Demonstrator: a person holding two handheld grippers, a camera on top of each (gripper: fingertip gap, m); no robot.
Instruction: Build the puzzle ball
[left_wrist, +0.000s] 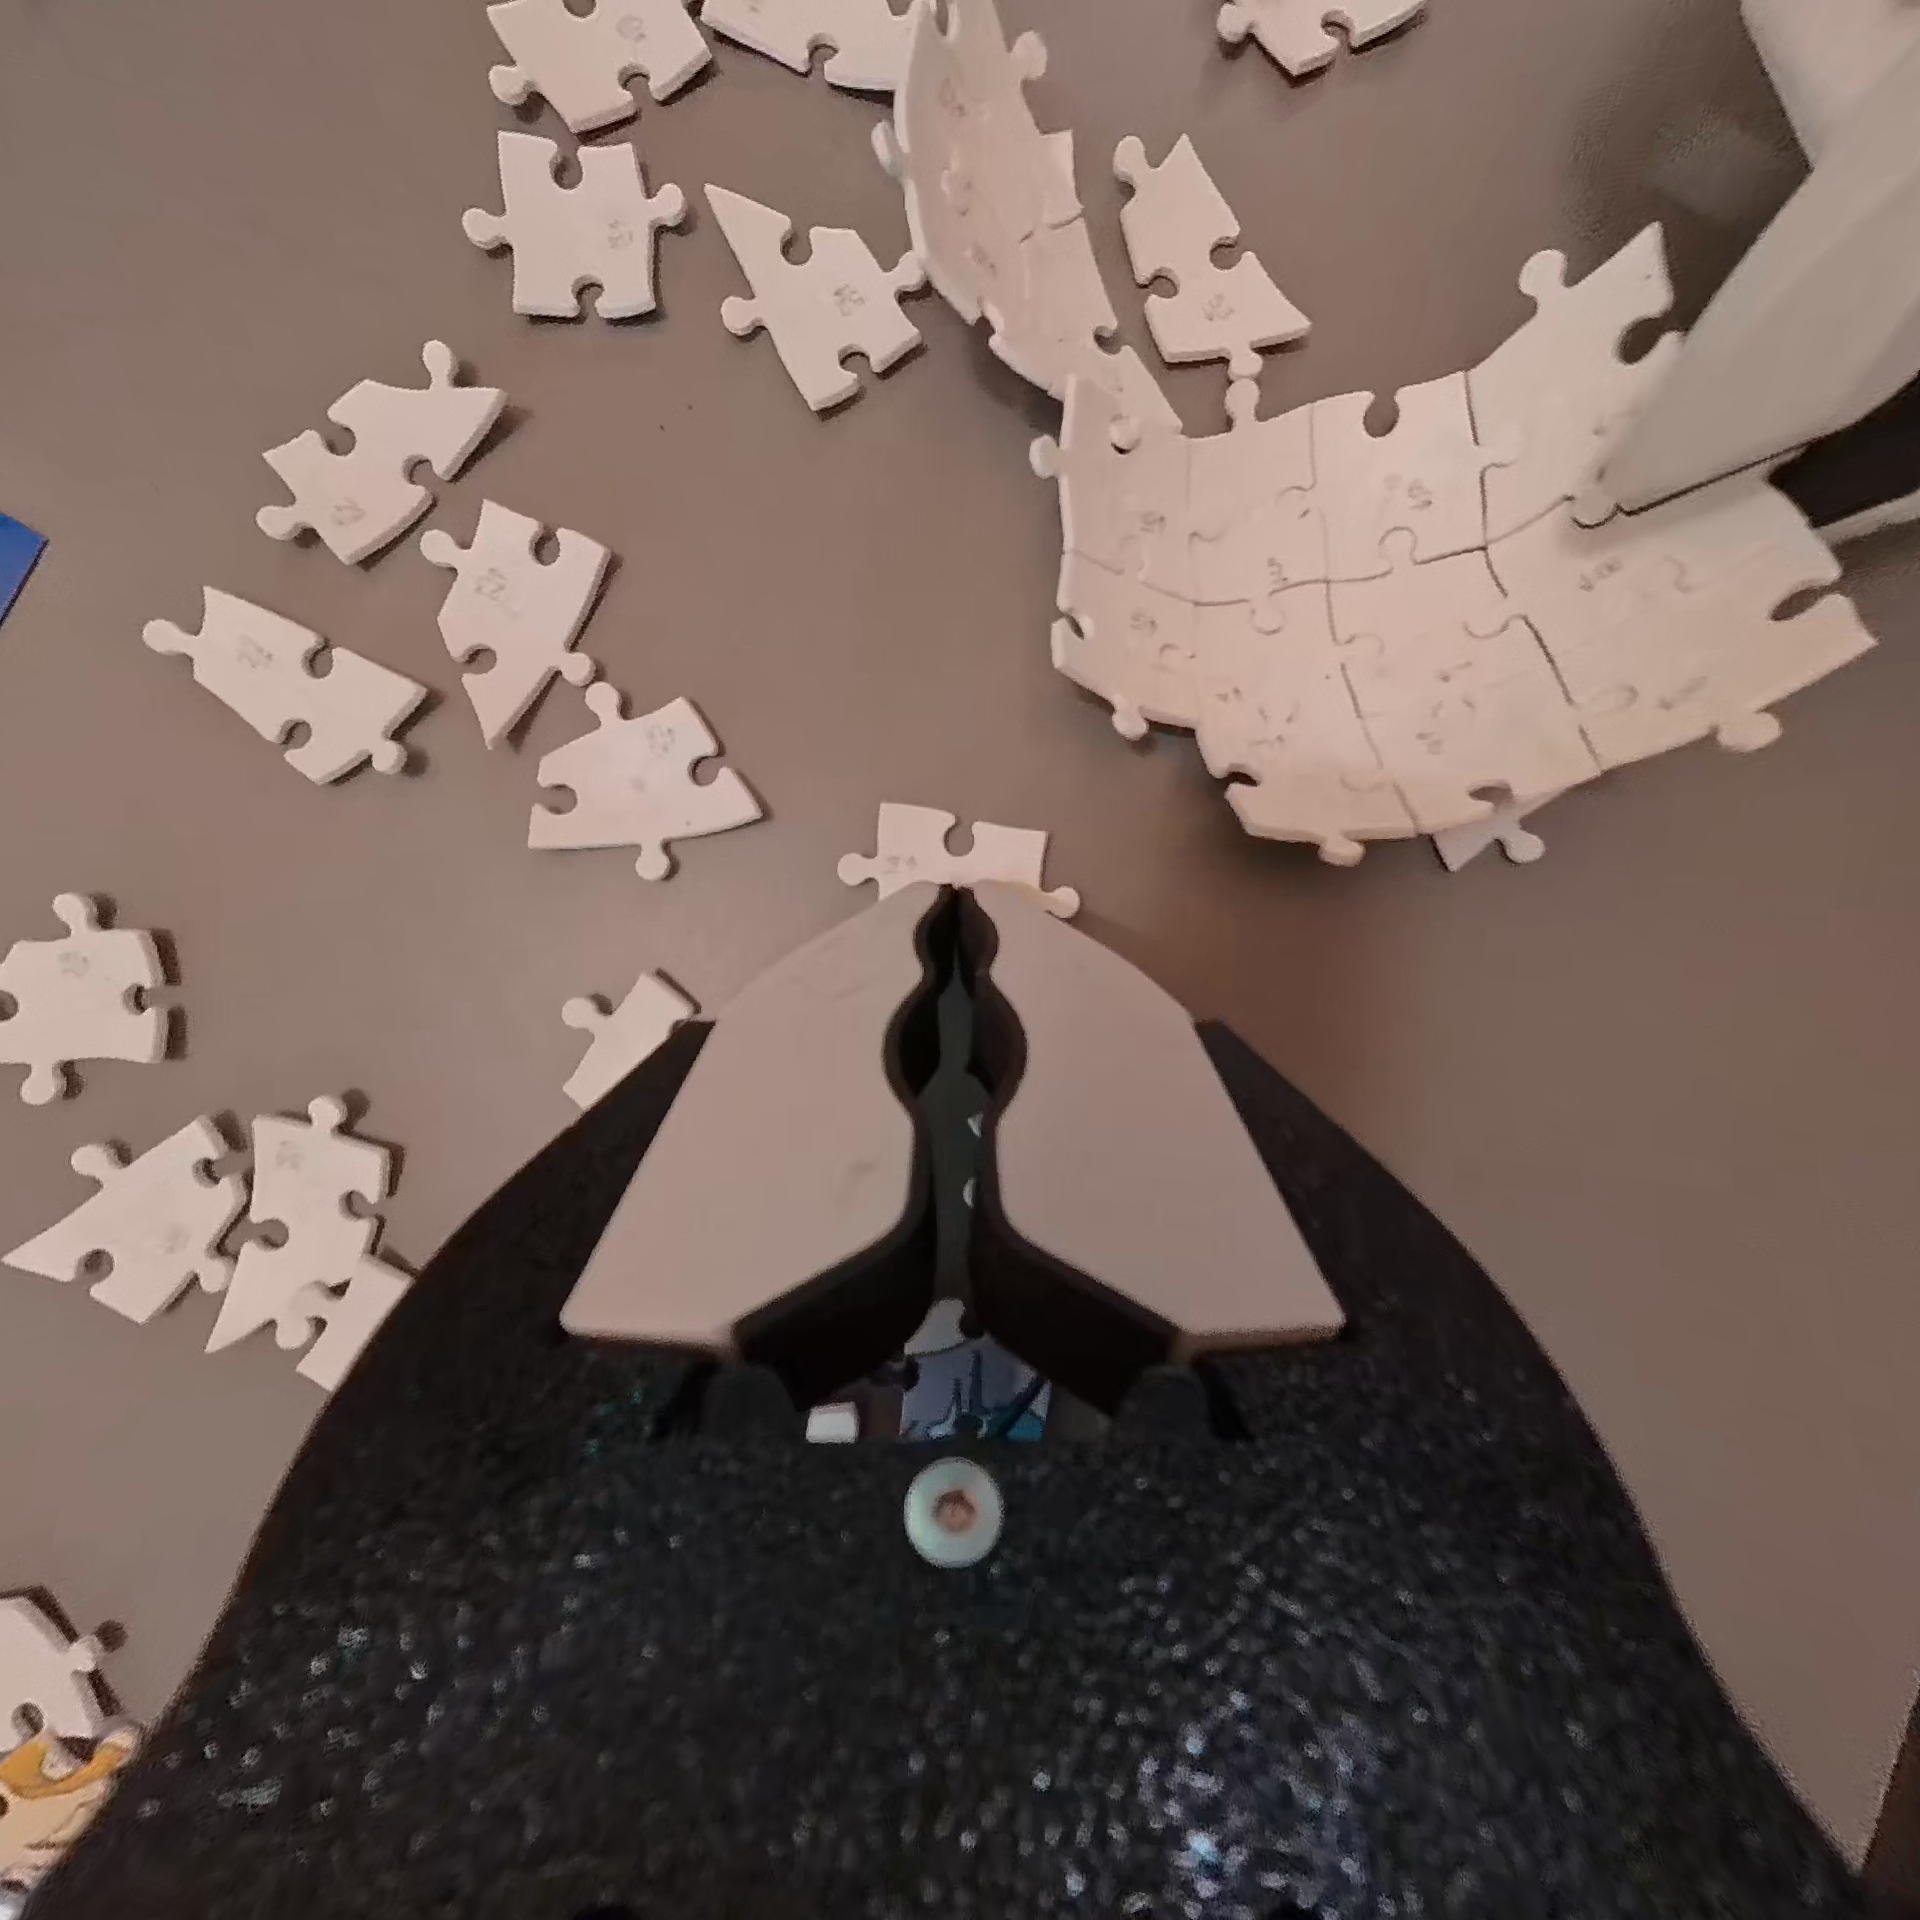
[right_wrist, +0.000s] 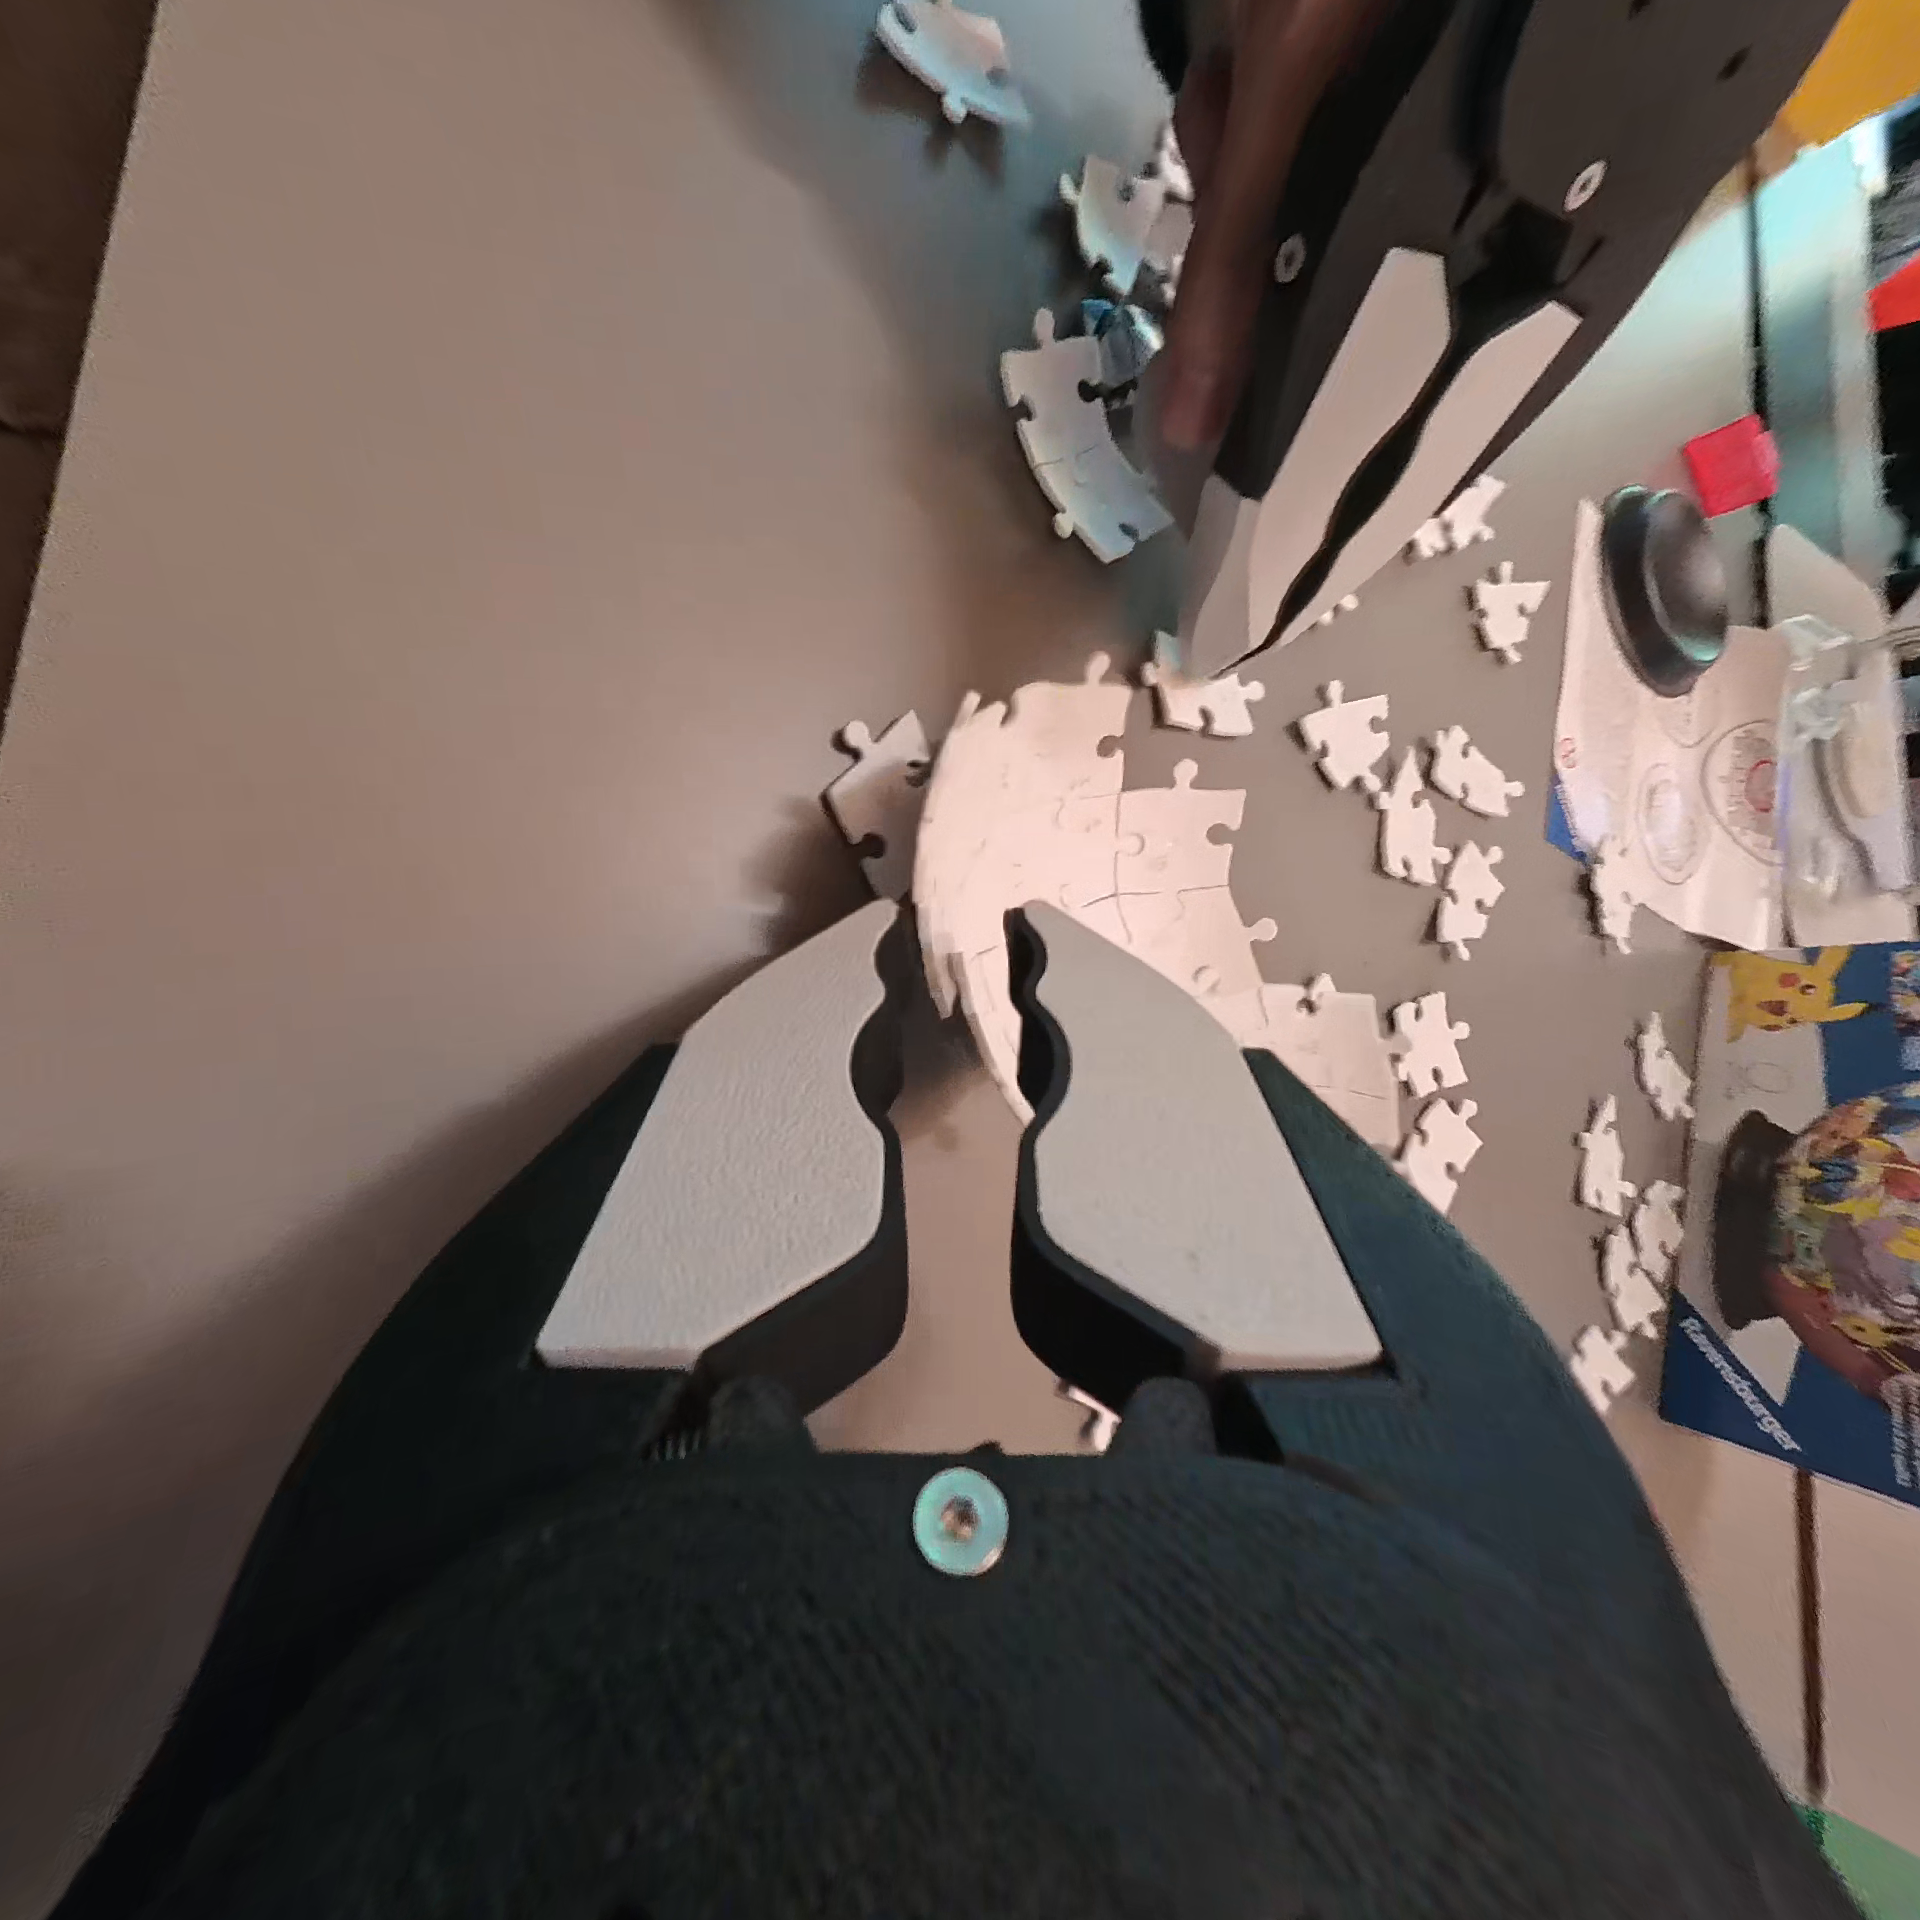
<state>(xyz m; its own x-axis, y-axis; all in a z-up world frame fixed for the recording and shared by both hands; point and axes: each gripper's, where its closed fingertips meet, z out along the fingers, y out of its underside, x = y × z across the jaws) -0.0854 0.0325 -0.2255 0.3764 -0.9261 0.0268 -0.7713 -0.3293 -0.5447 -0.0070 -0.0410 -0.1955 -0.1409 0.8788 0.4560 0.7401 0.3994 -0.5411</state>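
Roughly a third done at best, judging by what is lying around. Grey bench (left_wrist: 1351, 1143) is carrying everything. Biggest thing is the curved assembled section (left_wrist: 1455, 623), about a dozen white pieces locked into a bowl-like shell, sitting right of centre in the left wrist view; a narrower assembled strip (left_wrist: 987, 208) is leaning behind it. Puzzle box (right_wrist: 1808, 1195) with the finished-ball picture and an instruction sheet (right_wrist: 1683, 810) are lying at the bench's far side in the right wrist view. Loose pieces (left_wrist: 291, 675), plenty of them blank side up, are scattered left of the shell, so most of the ball is waiting to be joined. Right gripper (right_wrist: 961, 925) is sitting parted, straddling the shell's edge, apparently steadying it, not clamping. Left gripper (left_wrist: 956, 899) is clenched on a single piece (left_wrist: 956, 847) at its tips, near the shell but apart from it.
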